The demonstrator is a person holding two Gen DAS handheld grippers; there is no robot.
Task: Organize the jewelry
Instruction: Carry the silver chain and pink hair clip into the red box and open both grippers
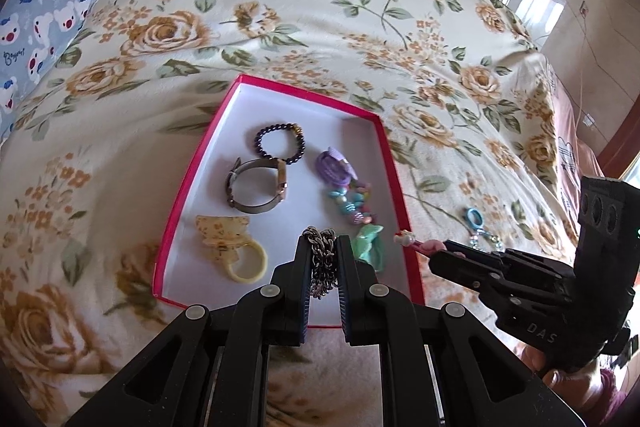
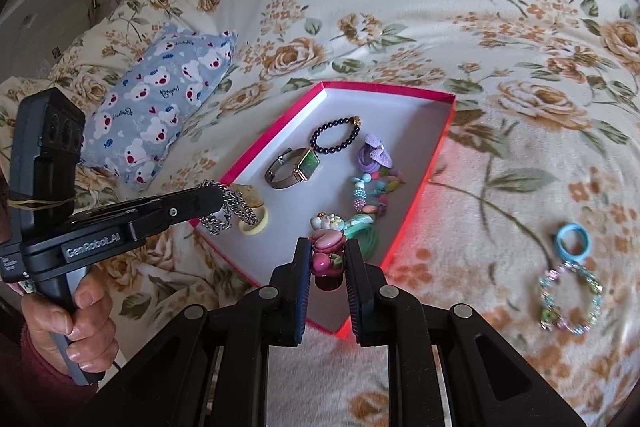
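A shallow red box with a white inside (image 1: 192,203) lies open on the bed. In it lie a dark bead bracelet (image 1: 280,143), a grey metal watch (image 1: 258,189), a yellow hair clip (image 1: 232,247) and a string of bright beads (image 1: 352,199). A silver chain (image 1: 321,263) hangs pinched over the box. A pink charm (image 2: 328,253) is pinched too. A blue ring with a sparkly bracelet (image 2: 570,287) lies outside the box.

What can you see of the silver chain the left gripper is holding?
The silver chain is metal, made of small interlocking links, bunched into a thick clump. The left gripper is shut on it, a tuft poking above the fingertips and loops hanging below. In the right wrist view it dangles over the near left corner of the red box, beside the yellow hair clip; whether it touches the box floor is unclear.
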